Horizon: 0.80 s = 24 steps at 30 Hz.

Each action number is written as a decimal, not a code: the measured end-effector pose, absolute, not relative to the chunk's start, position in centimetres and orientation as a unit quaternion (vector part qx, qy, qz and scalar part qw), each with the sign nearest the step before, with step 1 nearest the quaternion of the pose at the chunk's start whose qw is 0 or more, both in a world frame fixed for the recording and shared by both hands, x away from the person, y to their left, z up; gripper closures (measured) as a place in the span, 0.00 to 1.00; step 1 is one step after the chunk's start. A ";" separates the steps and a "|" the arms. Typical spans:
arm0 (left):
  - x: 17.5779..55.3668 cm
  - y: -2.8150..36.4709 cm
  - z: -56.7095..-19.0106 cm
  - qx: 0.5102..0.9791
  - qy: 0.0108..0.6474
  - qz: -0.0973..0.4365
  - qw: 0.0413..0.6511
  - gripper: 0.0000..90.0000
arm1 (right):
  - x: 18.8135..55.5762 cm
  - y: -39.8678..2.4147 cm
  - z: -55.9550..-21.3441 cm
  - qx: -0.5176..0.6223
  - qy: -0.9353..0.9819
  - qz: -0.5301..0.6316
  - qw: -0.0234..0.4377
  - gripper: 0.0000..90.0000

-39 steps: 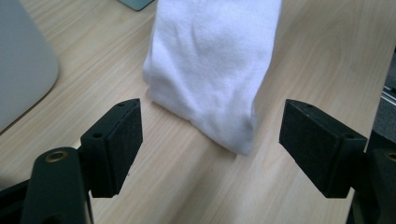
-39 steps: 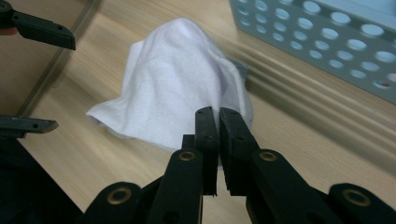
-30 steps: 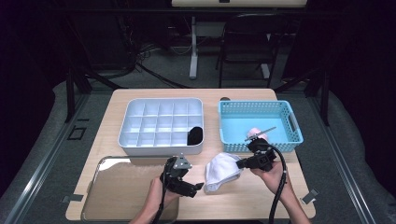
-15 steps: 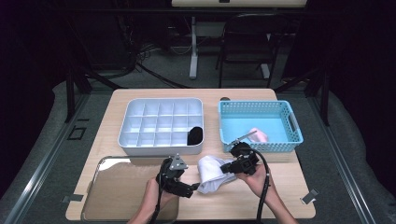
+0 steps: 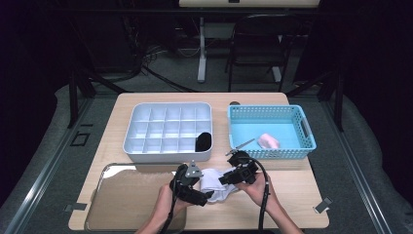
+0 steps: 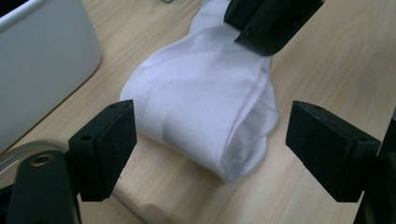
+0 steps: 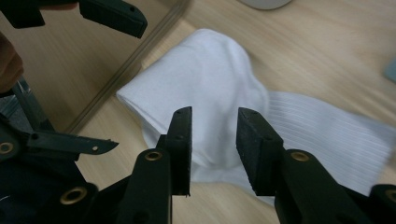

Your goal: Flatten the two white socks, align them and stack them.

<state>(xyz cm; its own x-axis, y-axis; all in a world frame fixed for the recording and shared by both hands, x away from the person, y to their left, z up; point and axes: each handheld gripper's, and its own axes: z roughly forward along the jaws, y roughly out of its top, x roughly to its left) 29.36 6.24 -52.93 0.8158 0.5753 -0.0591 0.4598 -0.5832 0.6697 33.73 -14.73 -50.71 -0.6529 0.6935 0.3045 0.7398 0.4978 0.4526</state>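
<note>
A: Two containers sit at the far side of the wooden counter [image 5: 292,195]: a white compartment tray [image 5: 168,129] on the left and a blue basket [image 5: 270,129] on the right. The basket holds a pink item [image 5: 268,141], and one near compartment of the tray holds a dark bundle [image 5: 203,141]. A shallow clear tray [image 5: 122,200] lies at the near left edge. Beyond the counter are grey floor, cables and a dark room.

B: Where is the white sock?

A: The white sock [image 5: 216,184] lies folded on the bare counter near the front edge, between both tools, probably so it can be rolled small enough for a compartment.

B: And the tools?

A: The left gripper [image 6: 212,151] has its jaws spread wide on either side of the sock's folded end, pressing on nothing. The right gripper [image 7: 214,147] hovers over the sock's middle; its jaws have just been opening and stand a little apart, with cloth below the gap but seemingly not pinched. It looks like a release, so that the left gripper can take over.
</note>
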 end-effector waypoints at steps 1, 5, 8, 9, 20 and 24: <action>29.3 6.0 -53.0 0.887 0.290 0.082 0.351 0.19 | 33.7 -15.2 -50.3 -0.419 -0.863 -0.280 0.033 0.71; 29.1 5.0 -53.1 0.889 0.285 0.076 0.351 0.20 | 34.0 -17.1 -50.3 -0.452 -0.846 -0.281 0.010 0.63; 29.1 4.1 -53.3 0.892 0.281 0.081 0.345 0.23 | 34.4 -17.7 -51.7 -0.476 -0.838 -0.266 0.009 0.57; 29.2 3.9 -53.4 0.892 0.281 0.078 0.346 0.24 | 34.6 -17.8 -52.1 -0.475 -0.844 -0.250 0.008 0.53; 30.1 3.0 -54.6 0.902 0.280 0.076 0.319 0.38 | 34.8 -16.5 -54.3 -0.484 -0.853 -0.198 -0.001 0.50; 30.3 3.1 -55.2 0.902 0.285 0.075 0.315 0.44 | 34.9 -16.3 -54.4 -0.476 -0.859 -0.187 0.000 0.52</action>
